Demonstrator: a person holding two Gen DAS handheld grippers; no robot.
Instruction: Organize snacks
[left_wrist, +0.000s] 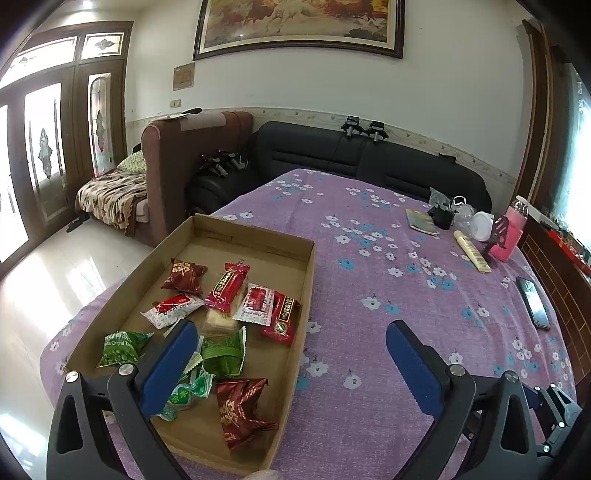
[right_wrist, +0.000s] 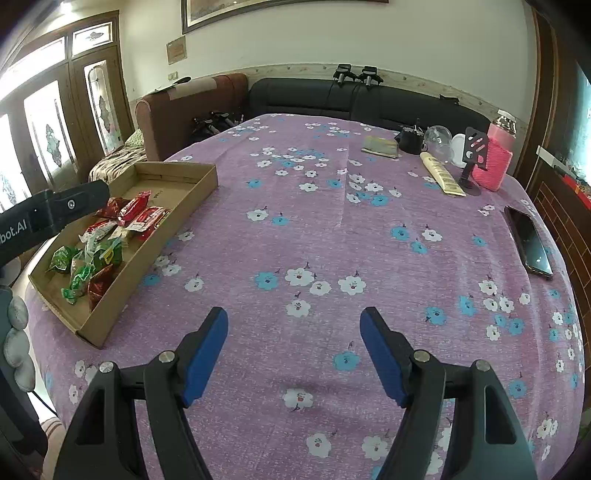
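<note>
Snacks (left_wrist: 207, 332) sit jumbled in the cardboard tray (left_wrist: 306, 295), lower left of frame. Left gripper (left_wrist: 291, 336) and right gripper (right_wrist: 294, 321) both gape wide, empty. I'd drop the left straight over one wrapper, pinching its middle, not the crinkly ends.

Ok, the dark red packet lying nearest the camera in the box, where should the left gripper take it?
Grip the dark red packet across its puffy middle, coming from above with the left gripper, which is open. It lies flat in the cardboard box; its crimped, flared ends look less secure.
</note>
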